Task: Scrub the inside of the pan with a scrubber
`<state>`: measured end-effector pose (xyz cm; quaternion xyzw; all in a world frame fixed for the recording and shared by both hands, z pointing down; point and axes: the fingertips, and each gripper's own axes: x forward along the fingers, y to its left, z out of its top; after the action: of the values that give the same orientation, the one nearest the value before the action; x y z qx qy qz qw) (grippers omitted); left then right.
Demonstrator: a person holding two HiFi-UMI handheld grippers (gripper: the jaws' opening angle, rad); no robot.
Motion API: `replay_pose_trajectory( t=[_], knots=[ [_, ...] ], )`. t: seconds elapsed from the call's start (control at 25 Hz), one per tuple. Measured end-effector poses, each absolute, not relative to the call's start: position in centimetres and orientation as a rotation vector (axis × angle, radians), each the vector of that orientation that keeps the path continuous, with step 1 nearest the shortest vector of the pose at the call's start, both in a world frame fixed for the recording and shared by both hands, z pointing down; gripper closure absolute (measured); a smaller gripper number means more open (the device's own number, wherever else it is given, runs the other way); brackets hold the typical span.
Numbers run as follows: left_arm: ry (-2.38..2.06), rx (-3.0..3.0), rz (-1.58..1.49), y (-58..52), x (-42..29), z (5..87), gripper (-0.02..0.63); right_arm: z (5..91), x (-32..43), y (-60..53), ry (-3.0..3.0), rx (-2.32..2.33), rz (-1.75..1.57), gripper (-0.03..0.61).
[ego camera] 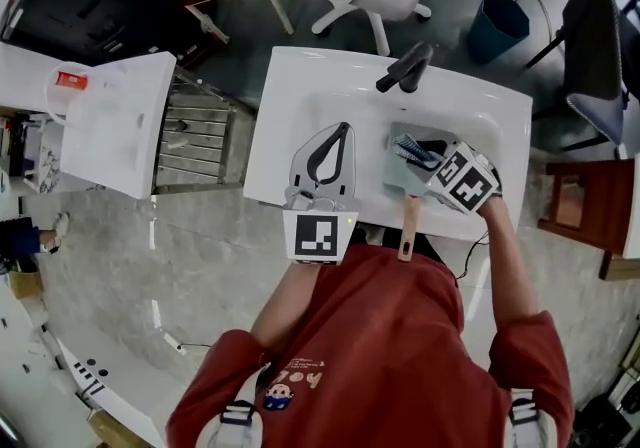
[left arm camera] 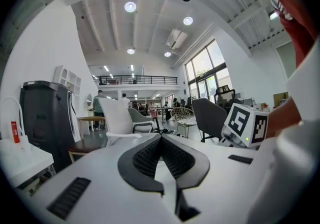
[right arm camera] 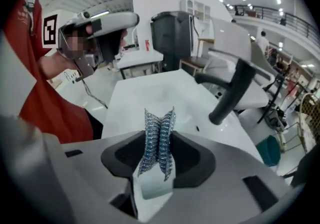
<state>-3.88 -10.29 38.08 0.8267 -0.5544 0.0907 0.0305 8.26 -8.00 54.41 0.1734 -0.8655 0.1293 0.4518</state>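
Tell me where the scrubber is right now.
The scrubber is pinched in the right tongs, over the pan in the sink, on the right of the head view, near the faucet.

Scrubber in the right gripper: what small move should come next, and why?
Probably tip the right gripper down so the scrubber presses onto the floor of the pan. Its jaws are shut on the folded scrubber, held over the pan, but that gripper's view shows only the sink top and faucet ahead, so contact isn't evident.
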Motion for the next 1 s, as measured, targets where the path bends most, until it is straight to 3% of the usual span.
replay_pose_trajectory(
  t=[0.44,1.0],
  knots=[
    [-1.708,2.555,0.302,-8.9,-4.2,40.4,0.604,62.4,7.5,-5.5,-1.854,-0.017,0.197,0.428],
    [-1.753,2.541,0.35,-8.8,-6.2,42.3,0.604,65.4,6.4,-3.7,-1.801,-0.2,0.352,0.431]
  ],
)
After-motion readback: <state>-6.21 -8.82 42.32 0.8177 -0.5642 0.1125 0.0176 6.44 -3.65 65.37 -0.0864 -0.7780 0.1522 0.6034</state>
